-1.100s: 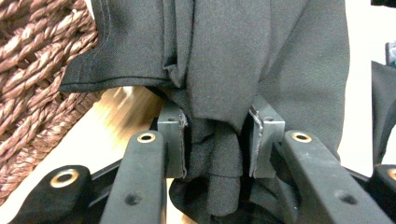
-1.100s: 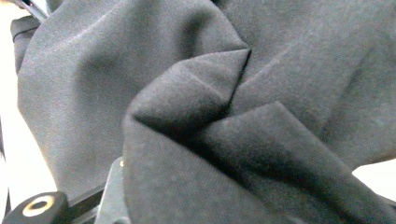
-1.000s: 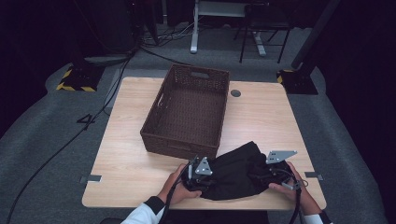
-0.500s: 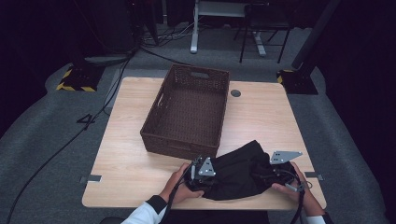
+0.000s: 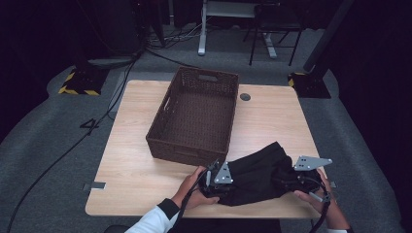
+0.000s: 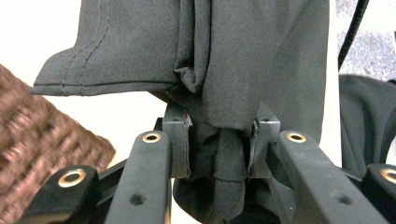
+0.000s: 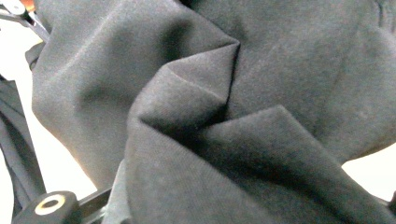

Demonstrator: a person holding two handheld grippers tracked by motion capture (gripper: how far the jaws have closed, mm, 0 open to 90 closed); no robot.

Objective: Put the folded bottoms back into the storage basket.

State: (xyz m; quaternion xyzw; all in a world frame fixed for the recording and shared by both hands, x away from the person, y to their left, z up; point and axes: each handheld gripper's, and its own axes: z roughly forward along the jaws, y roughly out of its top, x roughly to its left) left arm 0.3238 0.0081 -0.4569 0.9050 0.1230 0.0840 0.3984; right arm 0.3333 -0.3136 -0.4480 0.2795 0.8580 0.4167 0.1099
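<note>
Table: light wooden rectangular table (image 5: 136, 160), centre of the high view, on grey carpet.
Basket: dark brown woven rectangular basket (image 5: 197, 116), upper centre of the table, open side up; nothing visible inside.
Garment: crumpled black fabric garment (image 5: 257, 174), lower right of the table, just in front of the basket's near wall, between the two grippers.
Left gripper: left gripper (image 5: 217, 180), lower centre of the high view, held in the person's left hand (image 5: 192, 189). In the left gripper view the jaws are clamped on a bunched fold of the garment; a stitched hem runs across the upper left.
Right gripper: right gripper (image 5: 299, 179), lower right of the high view, at the garment's right end. In the right gripper view cloth covers the jaws; grip state cannot be told.
Sleeve: white sleeve (image 5: 150, 222), bottom edge, left forearm.
</note>
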